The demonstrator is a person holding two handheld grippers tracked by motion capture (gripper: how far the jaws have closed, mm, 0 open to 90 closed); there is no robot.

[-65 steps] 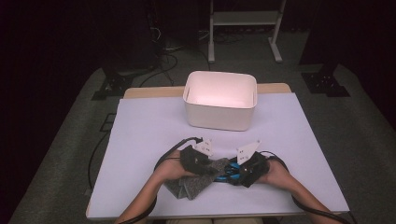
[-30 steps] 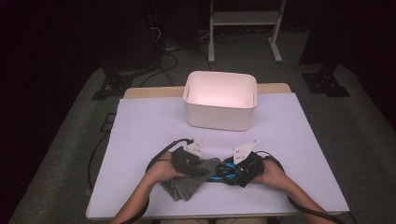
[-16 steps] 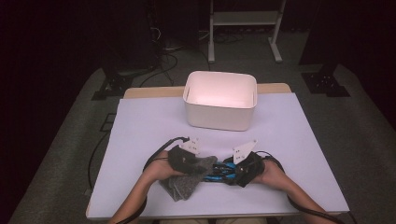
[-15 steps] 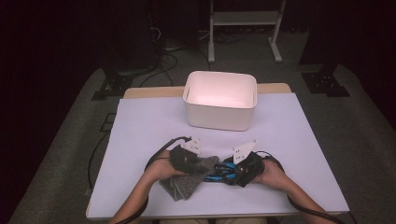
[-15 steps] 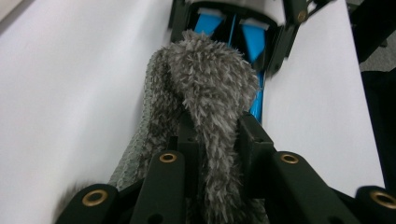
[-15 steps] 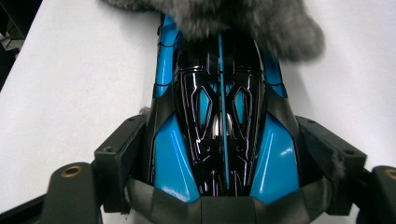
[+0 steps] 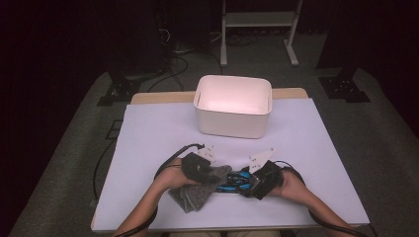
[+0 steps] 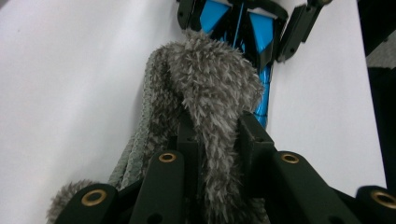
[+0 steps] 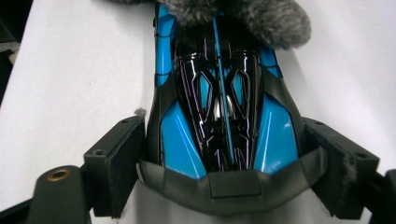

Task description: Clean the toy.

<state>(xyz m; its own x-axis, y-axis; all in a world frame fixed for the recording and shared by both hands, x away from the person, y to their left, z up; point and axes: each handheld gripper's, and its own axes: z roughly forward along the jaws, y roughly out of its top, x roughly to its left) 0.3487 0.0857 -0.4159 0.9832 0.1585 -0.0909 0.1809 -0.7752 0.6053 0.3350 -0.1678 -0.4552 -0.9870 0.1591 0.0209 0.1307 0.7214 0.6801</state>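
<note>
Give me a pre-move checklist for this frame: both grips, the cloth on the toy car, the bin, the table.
1. Left gripper shut on the grey cloth: ok, fuzzy fabric is pinched between its jaws.
2. Right gripper holding the toy car: ok, a jaw sits against each flank of the blue and black body.
3. Cloth in contact with the car: ok, it lies over the car's far end in the right gripper view.
4. White bin free of things inside: cannot tell, its floor is partly hidden.
5. Table between grippers and bin clear: ok.
</note>
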